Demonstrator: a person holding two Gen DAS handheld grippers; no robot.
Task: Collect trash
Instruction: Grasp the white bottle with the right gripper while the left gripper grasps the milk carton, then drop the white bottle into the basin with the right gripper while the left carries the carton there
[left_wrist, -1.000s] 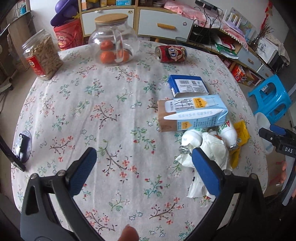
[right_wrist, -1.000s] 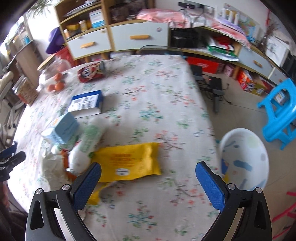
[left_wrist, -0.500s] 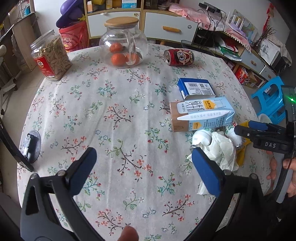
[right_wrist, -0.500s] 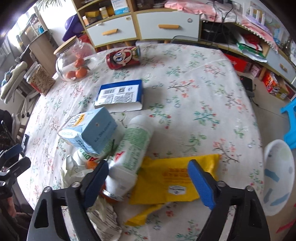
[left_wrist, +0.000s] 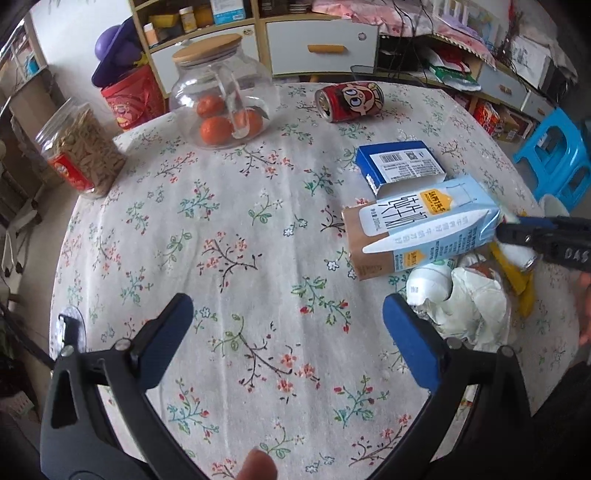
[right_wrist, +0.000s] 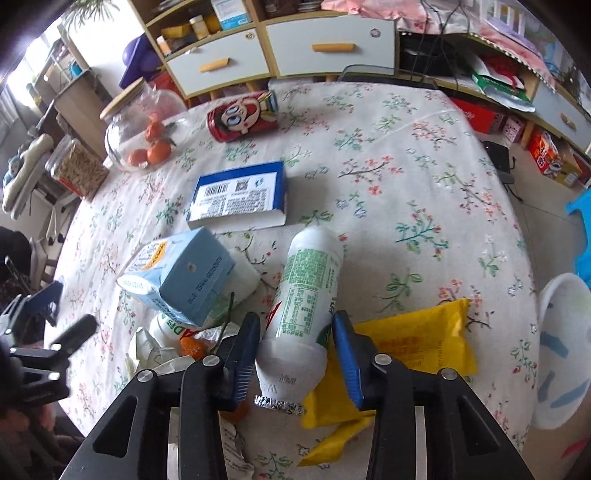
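- Right gripper (right_wrist: 295, 347) jaws have just been closing around the white bottle (right_wrist: 308, 295), pads against both its sides, neck end nearest the claw.
- Yellow wrapper (right_wrist: 410, 343) lies just right of that claw; milk carton (right_wrist: 181, 280) up-left.
- Left gripper (left_wrist: 284, 325) stands spread wide over bare tablecloth (left_wrist: 240, 229), crumpled paper (left_wrist: 469, 302) beside its right finger.

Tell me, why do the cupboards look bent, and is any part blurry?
Both wrist views are fisheye, so the drawer cabinet bows and the corners darken. Right wrist view: the white bottle is sharp, while the left gripper at the edge smears. Left wrist view: daylight is soft, shadows faint.
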